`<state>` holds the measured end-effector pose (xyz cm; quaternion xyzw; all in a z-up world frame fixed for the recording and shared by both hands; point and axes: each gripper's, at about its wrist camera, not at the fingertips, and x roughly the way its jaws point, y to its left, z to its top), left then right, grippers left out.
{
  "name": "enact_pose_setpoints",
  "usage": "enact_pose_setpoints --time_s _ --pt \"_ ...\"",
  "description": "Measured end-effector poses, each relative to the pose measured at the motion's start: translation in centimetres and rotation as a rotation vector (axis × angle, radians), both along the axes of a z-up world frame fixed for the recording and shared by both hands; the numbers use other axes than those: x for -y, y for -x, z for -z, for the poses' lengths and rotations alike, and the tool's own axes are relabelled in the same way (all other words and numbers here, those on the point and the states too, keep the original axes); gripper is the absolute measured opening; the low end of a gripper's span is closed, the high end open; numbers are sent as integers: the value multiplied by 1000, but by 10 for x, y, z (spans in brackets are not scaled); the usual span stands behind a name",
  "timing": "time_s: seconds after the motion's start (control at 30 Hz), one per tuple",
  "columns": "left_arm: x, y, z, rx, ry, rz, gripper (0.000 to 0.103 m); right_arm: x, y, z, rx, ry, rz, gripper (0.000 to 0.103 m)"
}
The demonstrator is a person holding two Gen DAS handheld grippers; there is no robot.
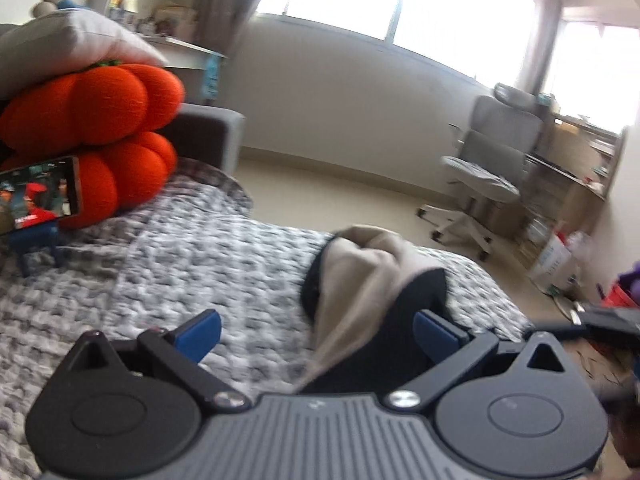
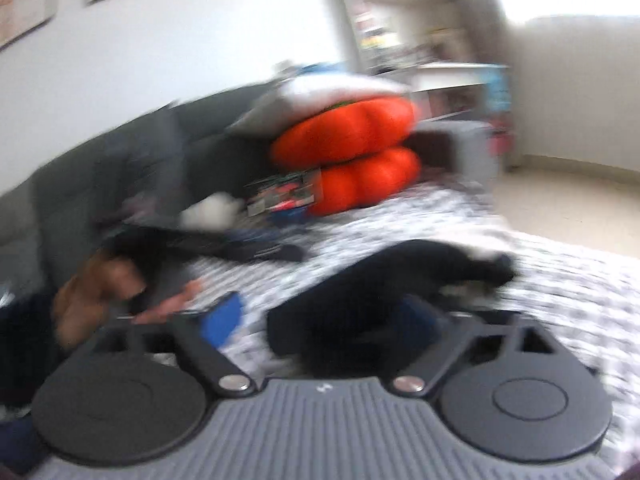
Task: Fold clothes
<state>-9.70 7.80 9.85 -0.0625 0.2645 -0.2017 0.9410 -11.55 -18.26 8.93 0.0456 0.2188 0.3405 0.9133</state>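
Both claws wide apart: left gripper & right gripper over dark garment (unclamped).

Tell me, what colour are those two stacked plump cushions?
Bright orange cushions, clearest in the left wrist view.

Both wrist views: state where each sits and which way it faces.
Left wrist: on the left tongs, open, facing across the bed to window and office chair.
Right wrist: on the right tongs, open, facing the sofa; a hand shows.
Shared: orange cushions, dark garment.
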Motion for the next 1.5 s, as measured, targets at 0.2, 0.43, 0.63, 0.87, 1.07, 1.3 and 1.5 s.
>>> enact_pose_setpoints --time_s 0.2,0.43,0.63,0.87,1.07,1.3,1.5 --pt "46 4 1 62 -113 123 103 27 -32 35 -160 4 167 81" --pt "47 -15 19 -39 -160 48 13 -20 -29 41 -216 26 -48 3" --pt "-5 -19 10 -73 -81 -95 7 -68 -5 8 -130 78 -273 3" --pt "-93 -19 -8 -78 -59 -349 6 -33 -34 3 -144 51 -53 12" --pt "-157 -18 5 -145 -9 -499 5 -24 -56 22 -187 85 90 65" --pt "-164 -20 35 -179 58 -478 6 -35 -80 30 -166 135 108 65" --pt "-174 -19 46 -183 117 -463 53 -42 -108 42 -133 176 154 66"
